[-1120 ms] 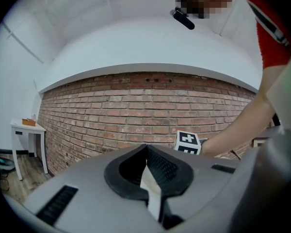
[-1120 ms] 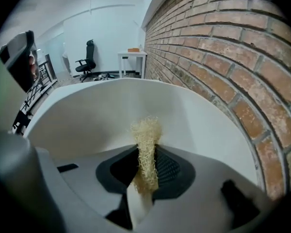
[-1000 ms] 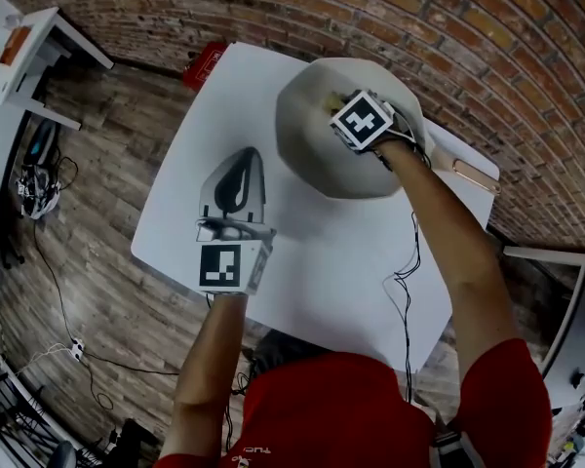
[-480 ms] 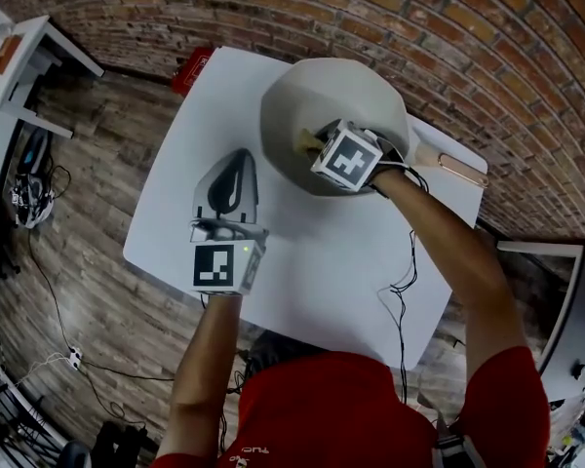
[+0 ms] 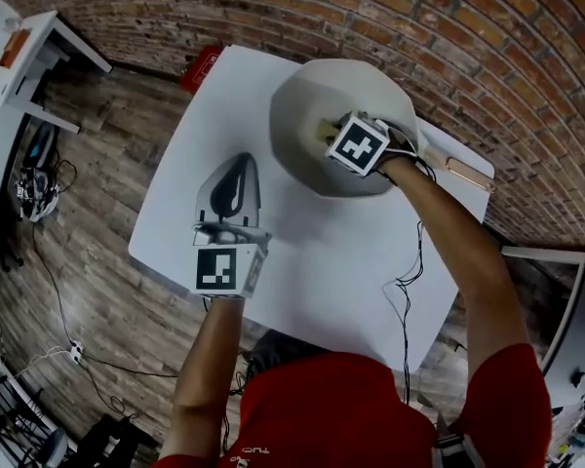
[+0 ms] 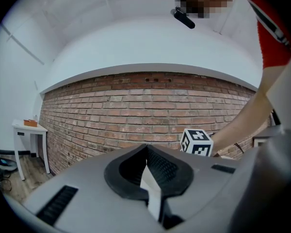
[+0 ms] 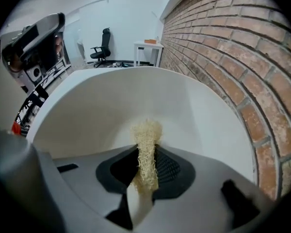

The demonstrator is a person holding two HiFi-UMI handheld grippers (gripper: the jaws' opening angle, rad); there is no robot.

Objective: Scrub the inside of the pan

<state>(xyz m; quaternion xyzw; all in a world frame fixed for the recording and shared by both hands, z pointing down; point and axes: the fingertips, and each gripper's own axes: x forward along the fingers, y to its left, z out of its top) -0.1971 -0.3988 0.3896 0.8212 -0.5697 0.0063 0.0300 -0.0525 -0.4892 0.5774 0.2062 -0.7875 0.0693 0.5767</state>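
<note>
1. Far left first: my left gripper (image 5: pixel 234 175) hangs over the white table (image 5: pixel 302 261), jaws pressed together on nothing. Its own view looks level at the brick wall (image 6: pixel 136 110), so it's well clear of the action.

2. Moving right, there's bare tabletop between that gripper and the pan (image 5: pixel 307 115). The pan sits at the far side of the table, close to the wall, pale and deep like a bowl.

3. Inside the pan, the scrubber (image 5: pixel 327 128), a straw-coloured fibrous tuft, is in my right gripper (image 5: pixel 333 133). The jaws are clamped tight on it, and the free end pokes out past the tips (image 7: pixel 146 132).

4. Here's the relation that matters: in the right gripper view the scrubber points straight ahead at the pan's far inner wall (image 7: pixel 106 106). The curved surface rises just beyond the tuft. I can't tell whether the fibres are touching it or sitting a hair off.

5. Right hand has this job, no question. It's down in the bowl while the left is well apart on the near side.

6. Rightmost, the pan's handle (image 5: pixel 460 172) sticks out toward the right edge of the table. My right forearm runs in over the rim just beside it.

7. My call: mid-scrub. Next I'd press forward and sweep along the wall's curve.
</note>
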